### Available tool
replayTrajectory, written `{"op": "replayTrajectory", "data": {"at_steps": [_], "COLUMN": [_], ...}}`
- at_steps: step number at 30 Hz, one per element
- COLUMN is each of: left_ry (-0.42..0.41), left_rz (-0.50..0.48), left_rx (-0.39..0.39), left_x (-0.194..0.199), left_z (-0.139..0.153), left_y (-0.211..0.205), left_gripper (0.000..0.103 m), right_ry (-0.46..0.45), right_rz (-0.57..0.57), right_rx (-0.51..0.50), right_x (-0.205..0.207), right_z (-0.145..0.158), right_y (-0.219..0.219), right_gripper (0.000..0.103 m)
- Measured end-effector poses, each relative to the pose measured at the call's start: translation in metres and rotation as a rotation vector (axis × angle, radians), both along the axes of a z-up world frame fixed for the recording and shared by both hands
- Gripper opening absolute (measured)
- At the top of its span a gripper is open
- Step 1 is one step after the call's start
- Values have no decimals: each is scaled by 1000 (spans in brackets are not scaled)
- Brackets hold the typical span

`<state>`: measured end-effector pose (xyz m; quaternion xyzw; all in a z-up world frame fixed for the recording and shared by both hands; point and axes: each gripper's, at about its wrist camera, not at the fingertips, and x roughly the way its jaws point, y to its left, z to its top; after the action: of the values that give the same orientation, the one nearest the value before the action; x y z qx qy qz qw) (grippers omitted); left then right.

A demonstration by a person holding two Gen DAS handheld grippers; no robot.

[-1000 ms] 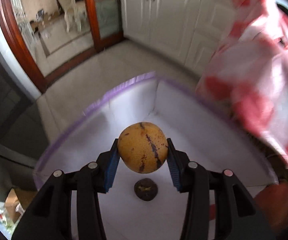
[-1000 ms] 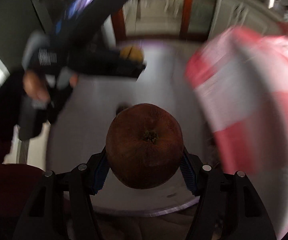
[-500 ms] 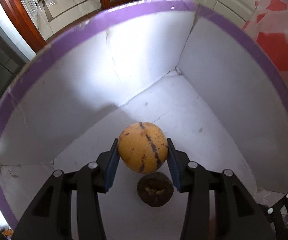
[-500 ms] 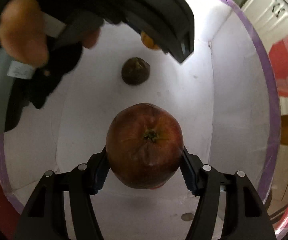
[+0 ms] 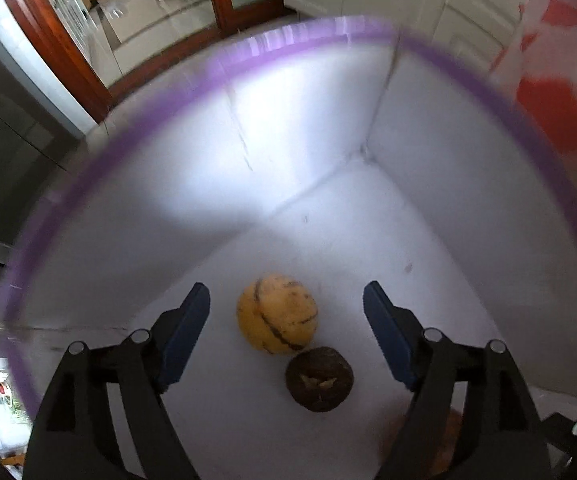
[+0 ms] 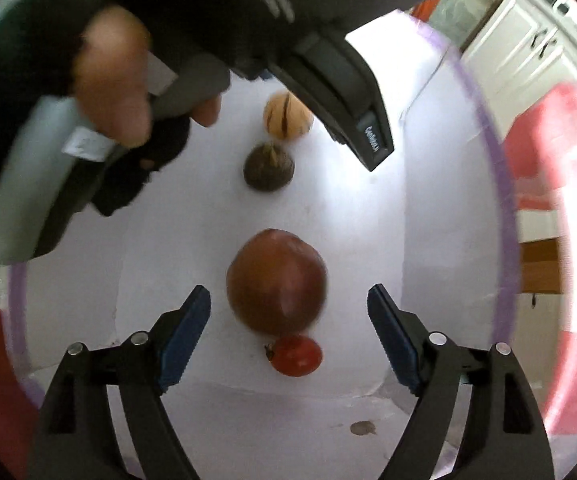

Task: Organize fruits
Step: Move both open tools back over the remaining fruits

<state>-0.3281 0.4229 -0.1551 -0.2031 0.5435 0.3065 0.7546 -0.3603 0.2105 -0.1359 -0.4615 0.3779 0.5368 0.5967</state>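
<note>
- White box (image 5: 448, 184) with a purple rim now holds four fruits, as far as both views show.
- Left gripper (image 5: 286, 312): jaws wide, holding nothing. Yellow striped fruit (image 5: 276, 314) lies on the box floor between and below the fingers, clear of both pads.
- Dark brown fruit (image 5: 319, 379) sits touching or just beside the yellow one, on its near side in the left view.
- Right gripper (image 6: 288, 312): jaws wide, holding nothing. Apple (image 6: 276, 286) is in the box under the open fingers; slightly blurred, so can't tell if it has fully settled.
- Small red fruit (image 6: 295, 355) lies just beside the apple, partly under it in the right view.
- Right view also shows the left gripper body and the gloved hand (image 6: 108, 76) over the far end of the box.
- Judgement: this pair of drops looks done; both grippers are free for the next pick.
- Left to do: unknown. No loose fruit visible outside the box; red-white cloth (image 6: 568, 184) fills the right edge and no worktop is clearly in view.
</note>
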Motion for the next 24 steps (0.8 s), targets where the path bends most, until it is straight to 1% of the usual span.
{"op": "replayTrajectory", "data": {"at_steps": [1,3,6,7,8,9,10,12,13,14,15,16,17,18,19,20,21,22,23,24], "left_ry": [-22,-67,-156,-195,-227,-269,-329,-429,-494,-547,-603,-631,-653,-668,-674,-677,-684,-683,-673,-662], "left_rz": [6,11,16,18,19,18,11,-13,-47,-89,-151,-197,-242,-300,-339,-364,-400,-428,-446,-463], "left_rx": [21,72,194,259,304,352,410,490,513,512,489,459,425,377,340,312,275,249,233,212], "left_x": [-1,-4,-8,-10,-9,-10,-9,-6,-1,6,18,37,50,70,88,104,126,147,166,186], "left_z": [10,34,82,103,120,138,161,196,216,230,243,253,259,263,259,262,258,253,245,244], "left_y": [0,-3,-13,-22,-26,-35,-51,-73,-90,-104,-123,-138,-151,-169,-190,-198,-214,-231,-243,-255], "left_gripper": [79,79,80,83,89,94,100,102,102,102,102,102,102,102,102,101,101,101,101,101], "right_ry": [-1,12,33,28,11,-14,-32,-86,-100,-119,-132,-150,-165,-179,-183,-182,-177,-171,-171,-180], "right_rz": [11,33,48,44,35,22,9,-46,-71,-122,-172,-237,-289,-358,-422,-506,-577,-636,-714,-770], "right_rx": [35,137,295,342,403,468,513,636,677,737,783,823,842,860,875,892,903,912,921,923], "right_x": [-1,-5,-8,-10,-8,-6,-3,6,13,25,37,52,68,83,95,111,125,139,154,169], "right_z": [9,36,83,98,116,134,147,180,189,204,212,216,220,220,221,221,219,220,221,219], "right_y": [-5,-18,-44,-44,-57,-72,-82,-119,-134,-156,-174,-191,-202,-222,-243,-264,-282,-296,-318,-329], "right_gripper": [78,78,78,78,78,79,81,83,84,87,88,88,88,88,88,88,88,88,88,88]}}
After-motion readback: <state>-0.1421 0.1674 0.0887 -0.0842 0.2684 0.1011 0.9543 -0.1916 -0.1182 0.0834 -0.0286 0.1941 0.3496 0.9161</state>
